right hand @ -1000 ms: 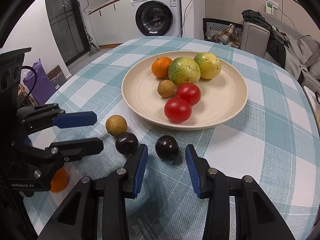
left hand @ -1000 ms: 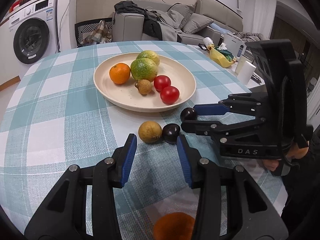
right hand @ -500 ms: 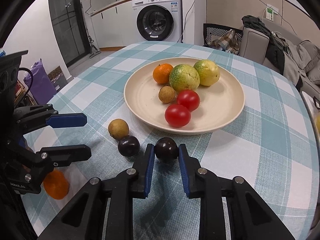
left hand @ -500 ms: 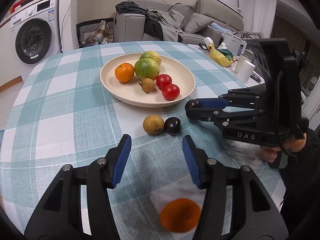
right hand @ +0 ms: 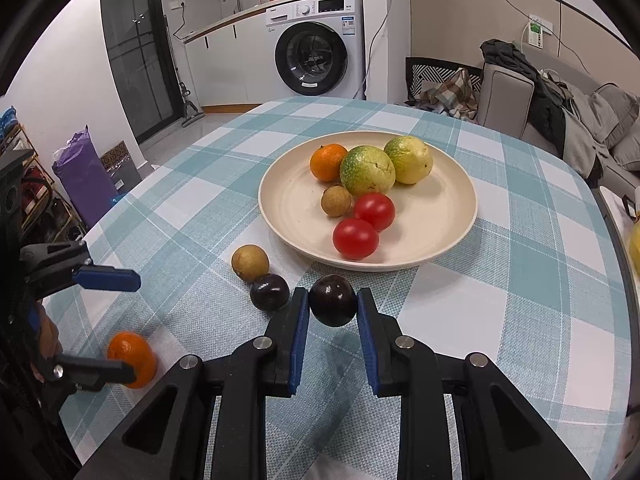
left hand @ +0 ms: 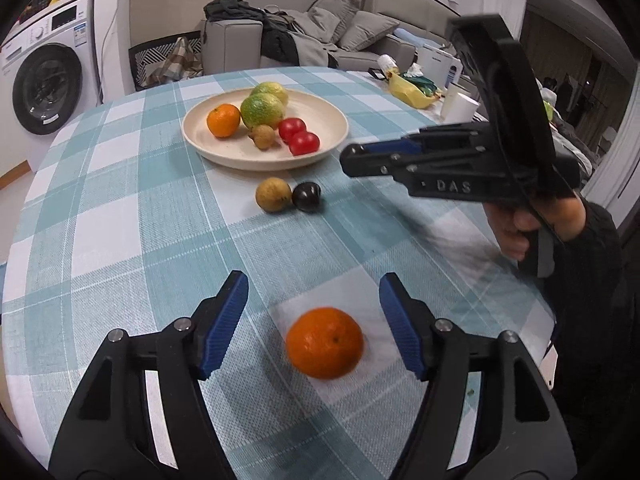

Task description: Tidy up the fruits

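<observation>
The left gripper (left hand: pixel 314 320), jaws just widened, straddles a slightly blurred mandarin (left hand: pixel 325 342) on the checked tablecloth (left hand: pixel 120 208), seemingly without touching. The right gripper (right hand: pixel 333 312) clamps a dark plum (right hand: pixel 333 305) beside another plum (right hand: pixel 270 291). Beyond, bare cloth surrounds the fruit plate (right hand: pixel 448 240).

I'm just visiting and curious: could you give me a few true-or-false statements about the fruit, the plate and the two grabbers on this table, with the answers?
1. The right gripper clamps a dark purple fruit. True.
2. The plate holds three tomatoes. False: two.
3. The loose orange lies between the left gripper's open jaws. True.
4. The tan fruit beside the plate is held. False: it lies free on the tablecloth.
</observation>
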